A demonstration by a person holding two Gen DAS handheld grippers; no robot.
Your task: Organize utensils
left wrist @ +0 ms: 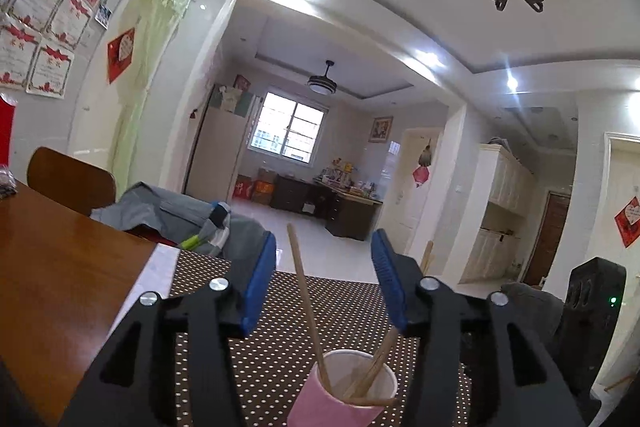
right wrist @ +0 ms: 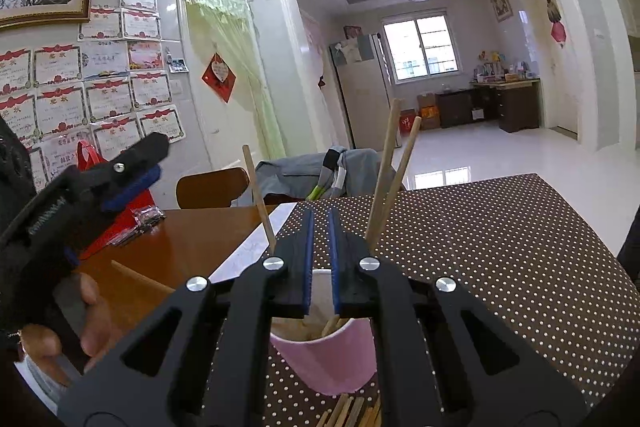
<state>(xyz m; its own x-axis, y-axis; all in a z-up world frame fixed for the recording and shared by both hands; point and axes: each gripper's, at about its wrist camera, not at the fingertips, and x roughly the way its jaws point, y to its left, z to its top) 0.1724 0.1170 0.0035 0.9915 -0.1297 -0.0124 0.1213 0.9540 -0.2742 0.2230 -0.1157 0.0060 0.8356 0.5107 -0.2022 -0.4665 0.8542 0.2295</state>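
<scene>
A pink paper cup stands on the dotted brown tablecloth and holds several wooden chopsticks. My left gripper is open and empty above and behind the cup, one chopstick rising between its fingers without touching them. In the right wrist view the same cup sits just under my right gripper, whose jaws stand nearly closed with a narrow gap and nothing between them. Chopsticks stick up past its fingers. More chopsticks lie on the cloth in front of the cup. The left gripper shows at the left.
A wooden table extends left of the cloth, with a wooden chair and grey clothing behind it. A red bag and a small packet lie on the table. A black speaker stands at the right.
</scene>
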